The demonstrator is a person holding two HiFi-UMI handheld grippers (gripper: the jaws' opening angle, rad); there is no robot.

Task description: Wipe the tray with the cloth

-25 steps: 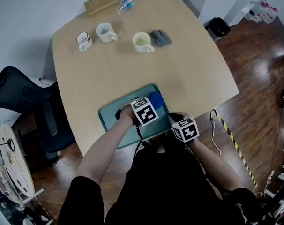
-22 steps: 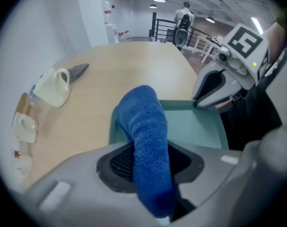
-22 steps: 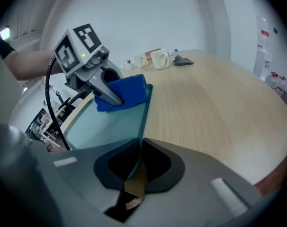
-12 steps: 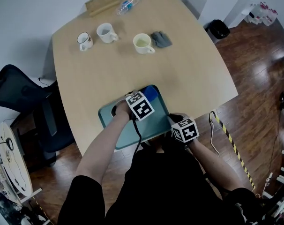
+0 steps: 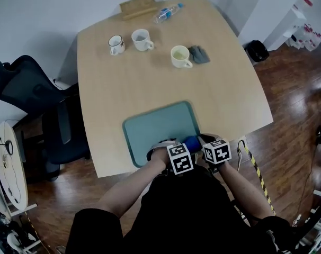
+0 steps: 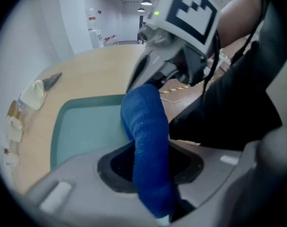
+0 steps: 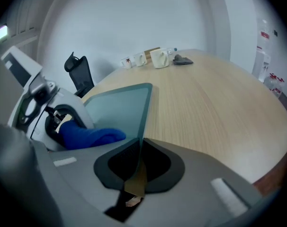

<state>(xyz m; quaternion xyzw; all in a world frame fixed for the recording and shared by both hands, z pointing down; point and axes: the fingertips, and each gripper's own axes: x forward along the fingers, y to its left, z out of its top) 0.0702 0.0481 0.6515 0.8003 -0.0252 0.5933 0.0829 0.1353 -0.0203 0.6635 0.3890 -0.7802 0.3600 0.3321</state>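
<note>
Bench: pale wood bench (image 5: pixel 123 89) fills the frame's middle.
Cloth: blue cloth (image 5: pixel 191 141), lower centre, at the tray's lower right corner.
Tray: teal tray (image 5: pixel 155 128) at the bench's lower edge.
Left claw (image 5: pixel 187 144): clamped on the cloth.
Right claw (image 7: pixel 139 150): closed on the tray's rim.
Beyond: mugs (image 5: pixel 142 38), upper centre.

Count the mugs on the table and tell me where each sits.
3, all at the far end of the table: a patterned mug at left, a white mug beside it, a cream mug further right, next to a grey cloth. None looks hidden.
</note>
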